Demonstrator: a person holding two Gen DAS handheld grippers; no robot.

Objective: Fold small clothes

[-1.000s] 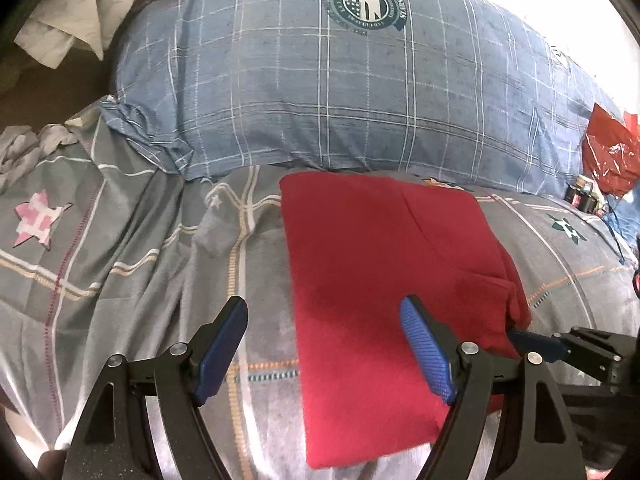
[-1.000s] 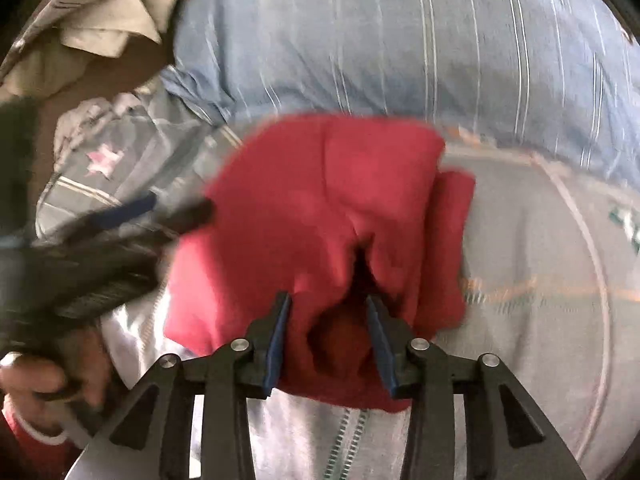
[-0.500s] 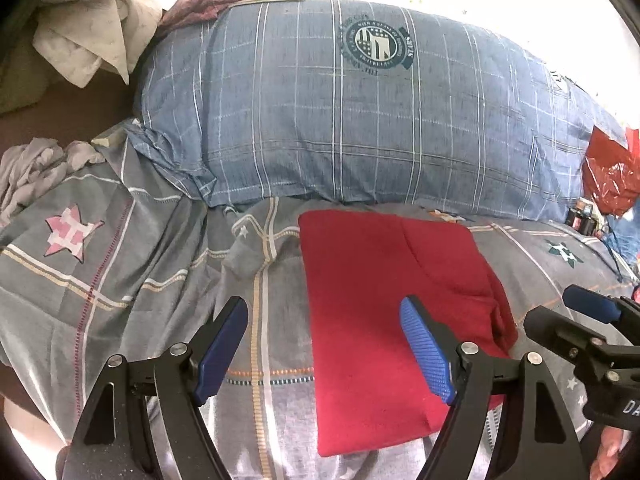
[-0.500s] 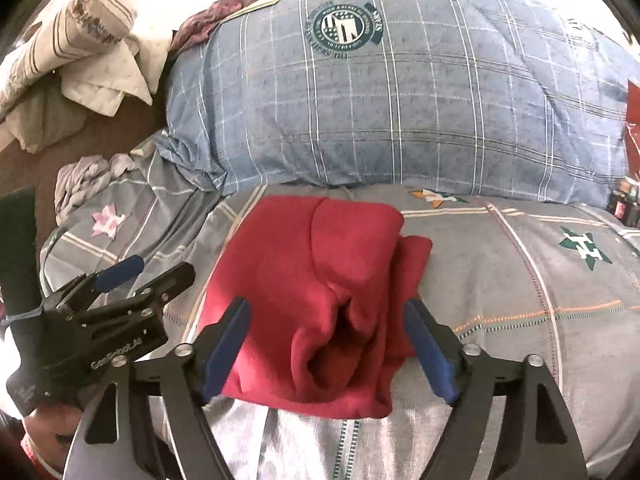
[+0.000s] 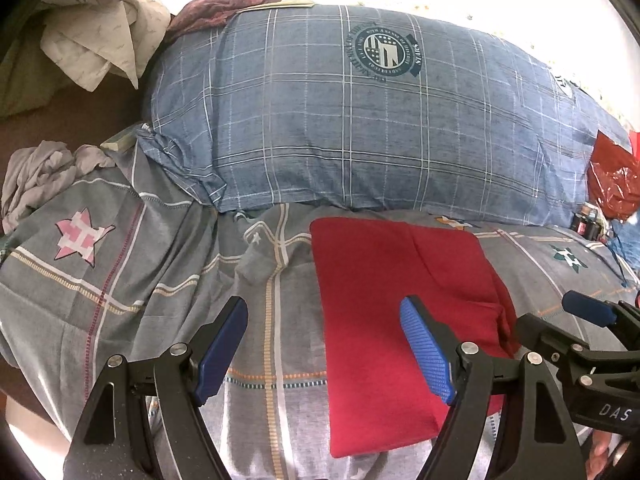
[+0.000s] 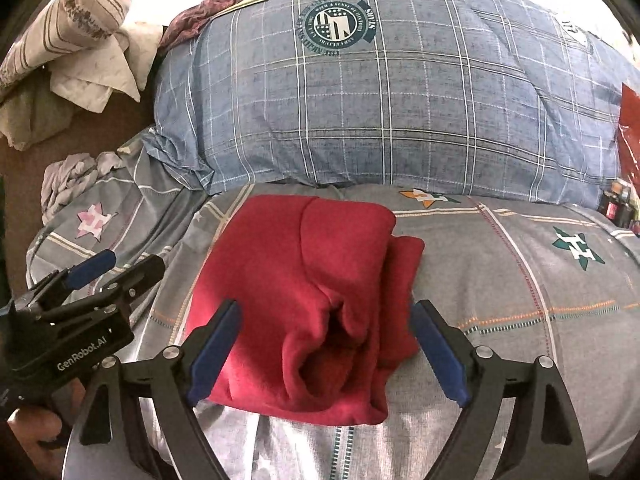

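Note:
A folded red garment [image 5: 400,272] lies on the grey star-print bedsheet [image 5: 160,280] in front of a pillow. In the right wrist view the red garment [image 6: 304,264] shows a bulging, loose fold at its near edge. My right gripper [image 6: 326,308] hovers over that near edge; its jaws are opening wide and the pads stand clear of the cloth. My left gripper [image 5: 324,308] is open above the garment's left edge and holds nothing. Each view also catches the other tool: the right gripper [image 5: 588,312] and the left gripper [image 6: 128,264].
A big blue plaid pillow [image 5: 360,128] blocks the far side. Crumpled grey cloth [image 5: 36,176] and pale linens [image 5: 100,48] lie at the left. A red plastic bag [image 5: 612,176] and small bottles [image 5: 588,220] sit at the right.
The right gripper's jaws went from nearly shut around the red garment's near fold to wide apart, letting it go. Both grippers lifted and drew back; the garment stays put.

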